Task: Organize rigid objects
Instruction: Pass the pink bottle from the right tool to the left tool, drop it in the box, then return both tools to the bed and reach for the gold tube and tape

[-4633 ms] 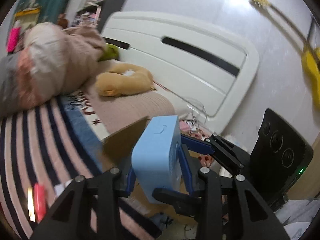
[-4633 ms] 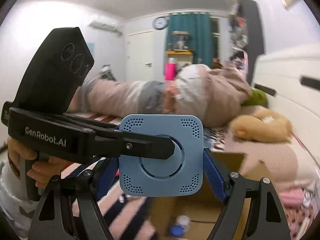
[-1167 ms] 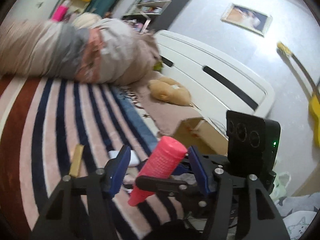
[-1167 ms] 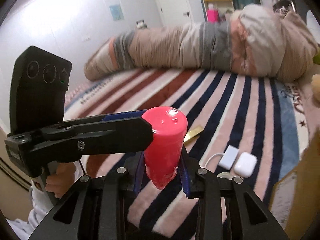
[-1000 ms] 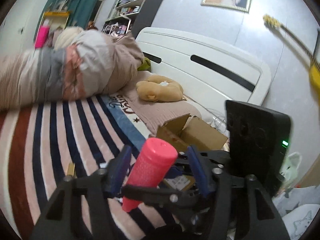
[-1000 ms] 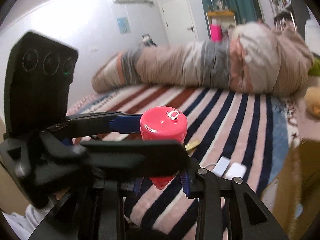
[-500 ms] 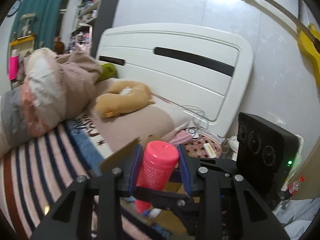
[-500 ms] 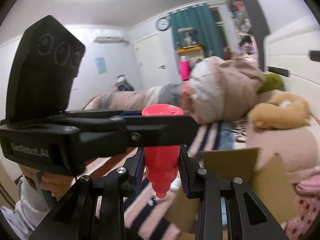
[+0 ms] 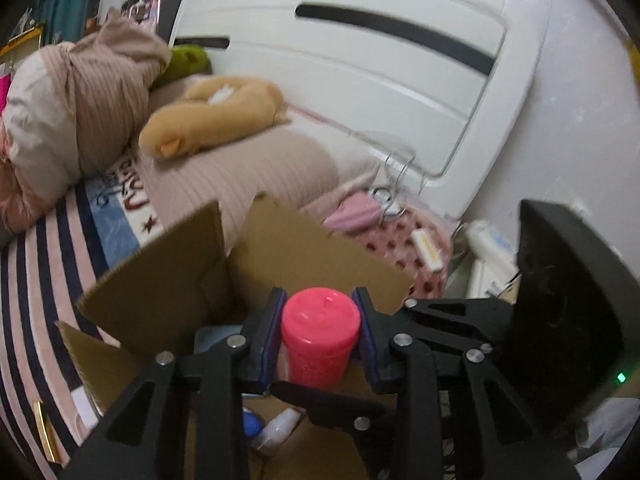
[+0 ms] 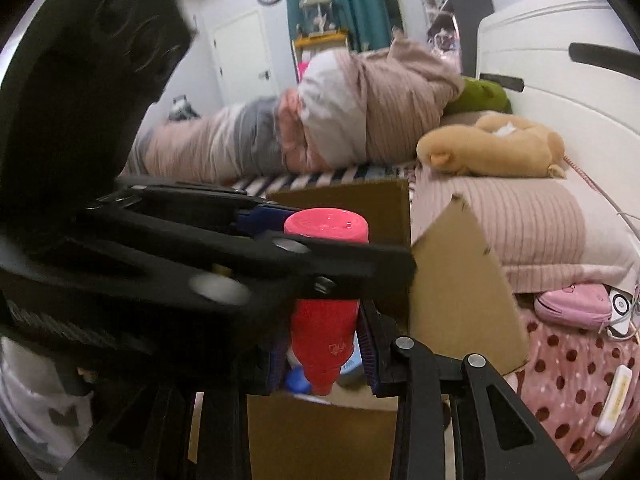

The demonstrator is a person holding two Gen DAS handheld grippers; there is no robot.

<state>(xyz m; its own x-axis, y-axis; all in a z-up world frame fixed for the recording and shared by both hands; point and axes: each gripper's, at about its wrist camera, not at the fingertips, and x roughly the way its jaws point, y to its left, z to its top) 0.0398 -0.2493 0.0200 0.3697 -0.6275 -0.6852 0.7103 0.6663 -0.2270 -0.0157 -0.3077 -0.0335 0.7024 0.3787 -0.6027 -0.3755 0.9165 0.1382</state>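
A pink bottle stands upright between both grippers, above the open cardboard box. My left gripper is shut on its wide upper part, a blue pad against each side. In the right wrist view my right gripper is shut on the bottle's narrow lower end, and the left gripper's black finger crosses in front of the bottle's middle. The box has its flaps up. Inside it lie a small white bottle and a blue cap.
The box rests on a striped bedspread beside a ribbed pillow. A tan plush toy and a bundled blanket lie behind. The white headboard rises at the back, and a pink pouch lies on dotted fabric to the right.
Both grippers have swung with the pink bottle from over the striped bedspread to above the open box. The bottle has gone from tilted to upright, and the left jaws have narrowed onto it.
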